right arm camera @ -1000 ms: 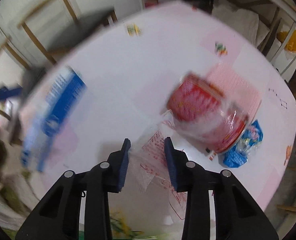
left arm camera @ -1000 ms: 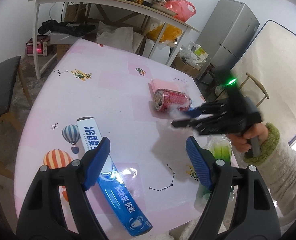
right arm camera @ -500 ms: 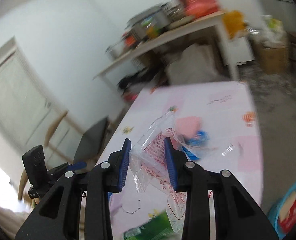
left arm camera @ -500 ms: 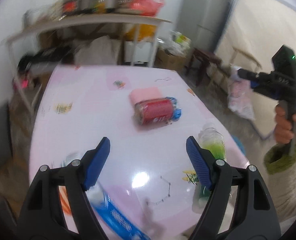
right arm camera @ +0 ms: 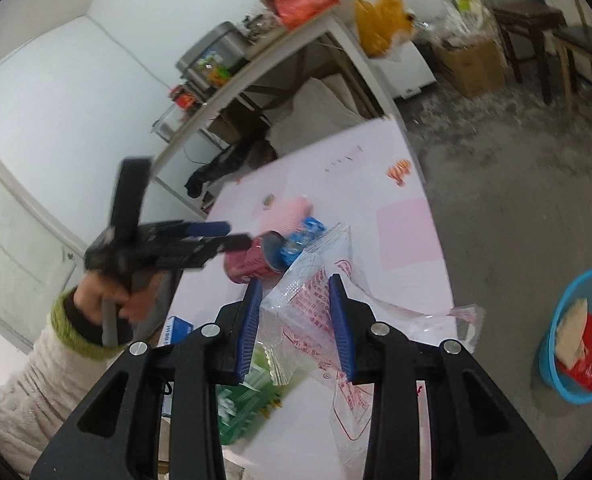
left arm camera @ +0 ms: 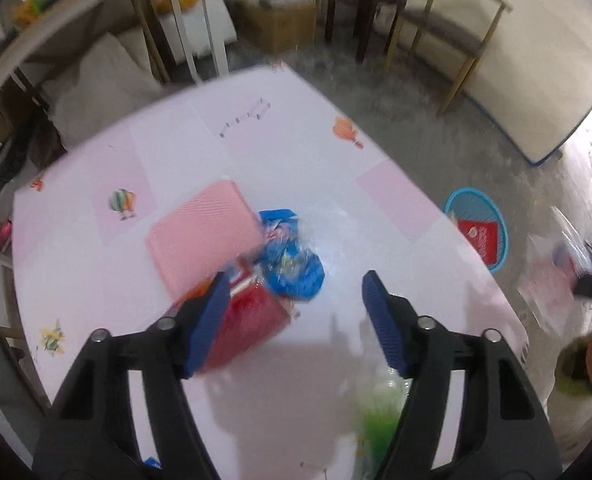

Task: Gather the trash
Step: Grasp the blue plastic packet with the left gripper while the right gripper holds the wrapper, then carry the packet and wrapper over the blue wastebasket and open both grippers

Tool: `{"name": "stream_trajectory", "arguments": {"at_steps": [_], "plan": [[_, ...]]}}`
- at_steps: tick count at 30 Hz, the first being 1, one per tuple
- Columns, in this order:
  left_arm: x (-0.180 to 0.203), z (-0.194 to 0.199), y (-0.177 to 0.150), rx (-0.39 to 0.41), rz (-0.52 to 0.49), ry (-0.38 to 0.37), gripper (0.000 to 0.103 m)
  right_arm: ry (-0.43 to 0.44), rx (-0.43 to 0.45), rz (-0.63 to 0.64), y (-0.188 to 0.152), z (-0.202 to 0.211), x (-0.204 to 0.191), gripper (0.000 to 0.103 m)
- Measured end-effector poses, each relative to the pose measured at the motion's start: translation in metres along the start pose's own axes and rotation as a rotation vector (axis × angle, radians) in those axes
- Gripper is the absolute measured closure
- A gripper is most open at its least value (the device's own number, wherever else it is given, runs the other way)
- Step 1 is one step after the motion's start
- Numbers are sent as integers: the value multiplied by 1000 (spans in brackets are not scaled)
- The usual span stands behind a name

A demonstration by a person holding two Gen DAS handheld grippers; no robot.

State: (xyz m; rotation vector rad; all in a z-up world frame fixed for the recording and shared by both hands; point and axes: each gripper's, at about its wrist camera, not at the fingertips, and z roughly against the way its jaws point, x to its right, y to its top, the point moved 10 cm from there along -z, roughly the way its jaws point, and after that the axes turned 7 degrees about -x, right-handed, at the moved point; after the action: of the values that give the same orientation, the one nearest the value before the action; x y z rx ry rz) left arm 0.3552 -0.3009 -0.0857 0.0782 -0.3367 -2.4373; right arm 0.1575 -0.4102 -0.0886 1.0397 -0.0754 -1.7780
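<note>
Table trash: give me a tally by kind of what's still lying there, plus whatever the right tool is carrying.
Red cans: 1
Blue snack wrappers: 1
Green plastic bottles: 1
Blue toothpaste boxes: 1
Clear printed plastic bags, held in the right tool: 1
Total: 5

1. We see a pink-patterned table [left arm camera: 255, 152].
2. Behind it we see a long shelf table [right arm camera: 279, 64] and a wooden chair [left arm camera: 452, 28] on the grey floor [right arm camera: 516, 184].
</note>
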Motion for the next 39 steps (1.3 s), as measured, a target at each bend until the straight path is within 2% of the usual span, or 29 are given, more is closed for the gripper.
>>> {"name": "stream_trajectory", "arguments": {"at_steps": [4,8,11,14,17,19,21,26,31,36,39], "plan": [[-1,-37,16,-83,-12,61,48,7,7,-20,-3,1,13,69],[-8,-62,17,-159,19,66,59,20,1,-32,-5,-3,22,69],[-8,-69,17,-187,40,39,69,24,-7,-42,-8,-5,27,69],[-6,-72,17,-195,31,54,75,31,-10,-52,-9,-7,30,69],[-4,-75,17,-201,30,55,87,31,-9,-55,-8,-5,31,69],[-1,-73,19,-183,22,45,95,33,-6,-58,-8,-4,31,69],[0,-70,21,-165,9,37,98,31,-1,-61,-8,-1,32,69],[5,-48,25,-101,-6,21,100,33,15,-75,-7,6,36,69],[21,-9,32,5,14,-35,101,32,58,-96,-7,22,45,69],[69,24,39,63,-34,-105,101,-2,116,-159,-14,54,74,69],[117,36,40,66,-71,-187,101,-36,172,-237,-23,82,105,69]]}}
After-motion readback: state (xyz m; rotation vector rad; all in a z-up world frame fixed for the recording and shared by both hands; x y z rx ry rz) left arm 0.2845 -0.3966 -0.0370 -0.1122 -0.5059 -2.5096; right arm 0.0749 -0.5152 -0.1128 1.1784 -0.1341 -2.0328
